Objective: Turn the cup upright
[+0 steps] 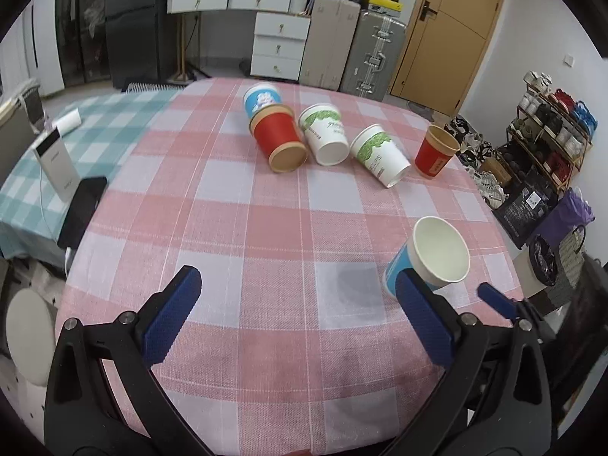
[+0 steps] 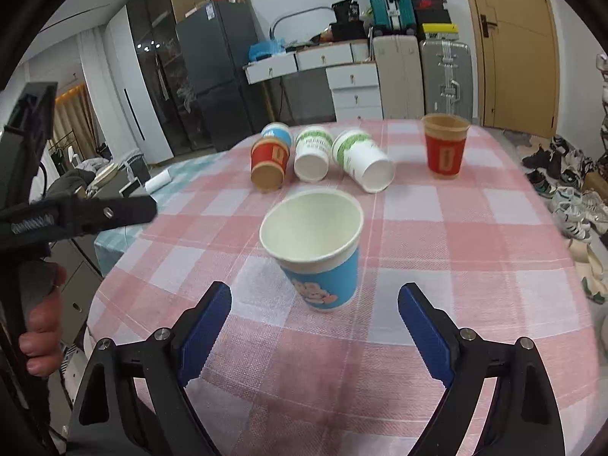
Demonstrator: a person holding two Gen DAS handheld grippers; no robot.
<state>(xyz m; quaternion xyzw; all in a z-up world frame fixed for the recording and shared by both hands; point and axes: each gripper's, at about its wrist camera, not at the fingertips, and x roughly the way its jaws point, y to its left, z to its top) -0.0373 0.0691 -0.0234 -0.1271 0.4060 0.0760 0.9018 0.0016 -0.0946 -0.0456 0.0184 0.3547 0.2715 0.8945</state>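
The right hand-held gripper (image 2: 315,323) is sitting released, blue pads (image 2: 205,326) spread wide with nothing between them, just short of the blue cup (image 2: 323,262). That cup is standing on the pink-checked counter (image 2: 456,250) mouth up, slightly tilted in the fisheye, apart from both pads. The left hand-held gripper (image 1: 300,315) is likewise released and empty, hanging over bare cloth well short of the cup row; in its view the blue cup (image 1: 429,262) is showing near its right finger. Farther back, one red cup (image 2: 445,150) is standing upright, while a row is lying on its side: a red-and-kraft cup (image 2: 269,165), two white cups with green print (image 2: 313,154) (image 2: 363,159), and a blue-and-white one (image 2: 277,133) behind the red, apparently touching it. Judging from this, the blue cup is reading as done and the step in hand is letting go cleanly, then moving to a tipped cup. To do it well: be drawing the right gripper straight back, pads wide, so neither one is clipping the light paper wall and toppling it. For the next pick, the nearer green-print cup looks the most open; be approaching across its side wall, closing gently since paper crushes, lifting clear before rotating, and setting the base flat before releasing. The neighbours are lying close together, so a sideways nudge is likely sending them rolling.
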